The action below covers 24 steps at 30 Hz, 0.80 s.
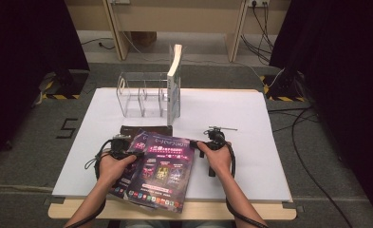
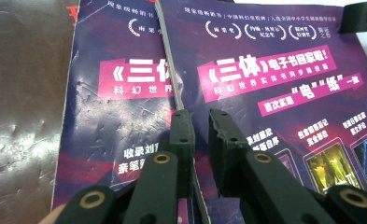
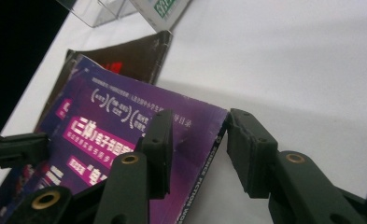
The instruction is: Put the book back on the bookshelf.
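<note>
Two purple magazines lie stacked near the table's front edge. The top magazine (image 1: 167, 166) (image 2: 274, 84) (image 3: 106, 126) sits skewed over the lower one (image 1: 125, 186) (image 2: 116, 93). My left gripper (image 1: 135, 154) (image 2: 200, 121) is shut on the top magazine's left page edge, which runs in between its jaws. My right gripper (image 1: 196, 145) (image 3: 197, 130) stands open astride the magazine's spine corner: one jaw lies over the cover, the other just off the spine, with a small gap. Across the cover, the left gripper (image 3: 17, 149) appears in the right gripper view.
A dark brown book (image 1: 144, 129) (image 2: 22, 93) (image 3: 130, 56) lies flat behind the magazines. Farther back stands a clear plastic organizer (image 1: 141, 97) with an upright book (image 1: 173, 88) in its right end. The white table top (image 1: 241, 118) is bare on the right.
</note>
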### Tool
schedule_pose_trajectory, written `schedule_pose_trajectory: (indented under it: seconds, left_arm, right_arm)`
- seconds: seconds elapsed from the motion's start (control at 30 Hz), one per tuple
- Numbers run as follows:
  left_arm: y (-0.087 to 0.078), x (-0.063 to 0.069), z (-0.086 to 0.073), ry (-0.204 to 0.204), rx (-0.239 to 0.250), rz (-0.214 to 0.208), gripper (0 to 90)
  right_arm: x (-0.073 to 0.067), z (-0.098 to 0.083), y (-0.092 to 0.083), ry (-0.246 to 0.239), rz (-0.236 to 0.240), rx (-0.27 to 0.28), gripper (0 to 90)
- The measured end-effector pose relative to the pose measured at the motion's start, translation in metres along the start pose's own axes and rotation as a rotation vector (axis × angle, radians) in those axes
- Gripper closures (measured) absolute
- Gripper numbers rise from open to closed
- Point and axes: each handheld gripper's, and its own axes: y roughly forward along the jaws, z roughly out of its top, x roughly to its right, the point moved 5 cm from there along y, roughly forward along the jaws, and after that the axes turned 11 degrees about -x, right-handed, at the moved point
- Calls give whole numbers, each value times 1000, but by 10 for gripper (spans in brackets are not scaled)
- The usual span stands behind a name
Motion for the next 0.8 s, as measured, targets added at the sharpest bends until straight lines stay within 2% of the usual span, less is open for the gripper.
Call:
schedule_pose_trajectory:
  seconds: [0.1, 0.2, 0.27, 0.4, 0.47, 0.53, 0.8]
  left_arm:
    - [0, 0, 0, -1, 1, 3, 795]
    - [0, 1, 0, 5, 0, 4, 796]
    - [0, 1, 0, 2, 0, 3, 797]
    - [0, 1, 0, 4, 5, 4, 798]
    - [0, 1, -1, -2, 8, 5, 799]
    - [0, 1, -1, 7, 4, 10, 799]
    - [0, 1, -1, 0, 7, 6, 798]
  right_arm:
    - [0, 0, 0, -5, -1, 6, 619]
    - [4, -4, 3, -12, -15, -30, 619]
    - [5, -5, 2, -1, -5, -32, 618]
    - [5, -6, 4, -2, -19, -51, 601]
    - [4, -7, 4, 6, -1, -77, 590]
    - [3, -9, 3, 2, -3, -85, 585]
    - [1, -11, 4, 14, 25, -97, 580]
